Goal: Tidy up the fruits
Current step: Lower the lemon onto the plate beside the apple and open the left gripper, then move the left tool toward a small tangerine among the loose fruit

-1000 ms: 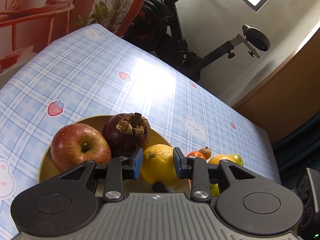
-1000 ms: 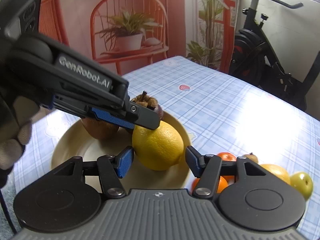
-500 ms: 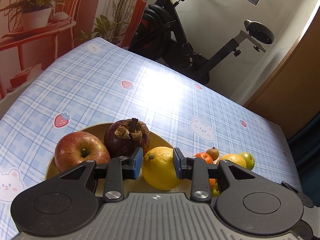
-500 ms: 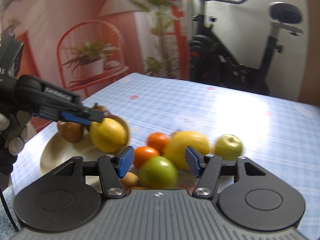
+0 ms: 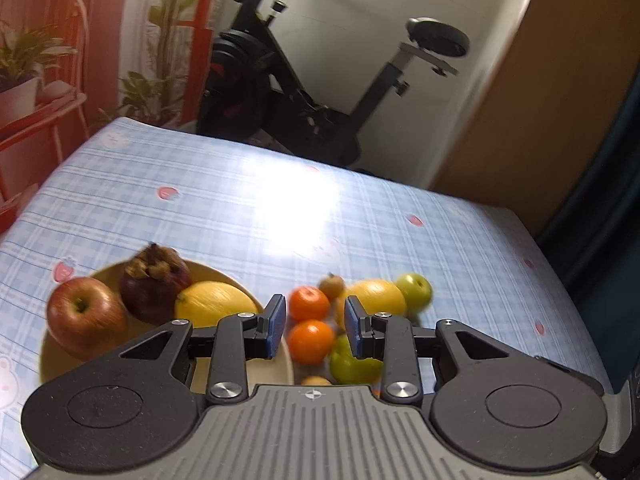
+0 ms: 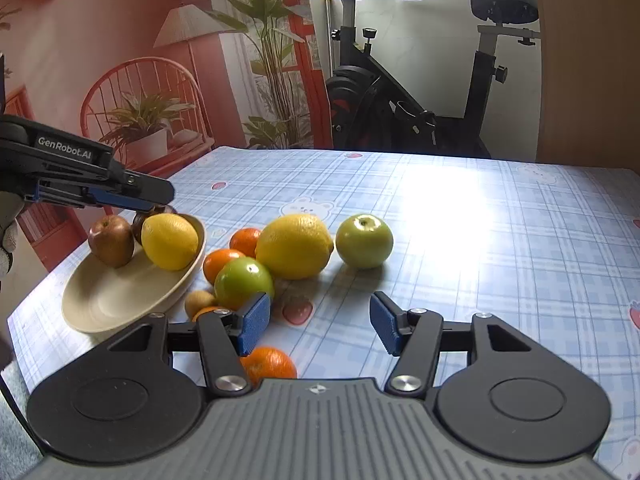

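Note:
A cream bowl [image 6: 120,300] on the table holds a red apple [image 6: 111,245], a dark mangosteen [image 5: 154,286] and a lemon [image 6: 170,241]. Beside it on the cloth lie a second lemon [image 6: 294,245], two green apples [image 6: 364,241] [image 6: 243,282], several oranges [image 6: 268,363] and a small brown fruit [image 6: 200,299]. My left gripper [image 5: 315,330] is open and empty, above the bowl's right rim; it also shows in the right wrist view [image 6: 132,194]. My right gripper [image 6: 318,324] is open and empty, low over the cloth in front of the fruit pile.
The table has a blue checked cloth [image 6: 480,240]. An exercise bike [image 6: 420,100] stands behind the far edge, beside a wooden door [image 5: 540,120]. A red chair with a potted plant [image 6: 140,128] stands at the far left.
My left gripper has let go of the lemon, which now lies in the bowl, and has swung right and up. My right gripper has swung right to face the loose fruit and opened wider.

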{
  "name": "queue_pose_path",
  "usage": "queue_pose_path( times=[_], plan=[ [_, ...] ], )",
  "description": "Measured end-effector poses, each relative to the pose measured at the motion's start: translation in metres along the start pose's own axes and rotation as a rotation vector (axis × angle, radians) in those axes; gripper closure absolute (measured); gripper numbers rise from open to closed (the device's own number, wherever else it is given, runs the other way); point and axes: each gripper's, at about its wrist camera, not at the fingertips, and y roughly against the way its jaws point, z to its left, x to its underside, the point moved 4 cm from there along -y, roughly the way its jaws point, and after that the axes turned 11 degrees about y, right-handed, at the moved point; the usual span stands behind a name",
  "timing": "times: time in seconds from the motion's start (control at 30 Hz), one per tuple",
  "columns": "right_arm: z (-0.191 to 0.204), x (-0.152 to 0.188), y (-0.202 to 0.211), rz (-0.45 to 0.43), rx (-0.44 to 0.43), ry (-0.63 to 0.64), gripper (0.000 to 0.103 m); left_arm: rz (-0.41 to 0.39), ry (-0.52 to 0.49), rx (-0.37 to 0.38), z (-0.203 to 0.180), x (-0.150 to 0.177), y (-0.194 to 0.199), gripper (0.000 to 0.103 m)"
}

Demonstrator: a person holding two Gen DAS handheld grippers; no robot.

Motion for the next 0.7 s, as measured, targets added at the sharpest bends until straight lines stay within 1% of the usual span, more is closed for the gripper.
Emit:
queue_pose_path(
  times=[0.1,0.27,0.37,0.47,0.57,0.6,0.7],
  plan=[
    [0.004,0.006,0.006,0.000,-0.022,-0.011,0.045,0.023,-0.019,0.004,-0.006,0.009,0.000,0.070],
    [0.014,0.015,0.004,0.022,-0.069,-0.003,0.052,0.021,-0.032,-0.012,-0.006,0.011,0.003,0.070],
    [0.020,0.018,-0.001,0.040,-0.082,0.021,0.054,0.012,-0.048,-0.036,-0.007,0.012,0.003,0.070],
    [0.024,0.019,-0.005,0.049,-0.088,0.032,0.057,0.014,-0.043,-0.061,-0.002,0.011,0.004,0.070],
    [0.024,0.020,-0.007,0.044,-0.099,0.028,0.060,0.011,-0.041,-0.087,0.004,0.010,0.003,0.070],
    [0.025,0.020,-0.008,0.042,-0.104,0.028,0.063,0.008,-0.042,-0.096,0.006,0.009,0.004,0.070],
    [0.026,0.020,-0.009,0.037,-0.104,0.038,0.064,0.010,-0.029,-0.102,0.012,0.008,0.003,0.070]
  ],
)
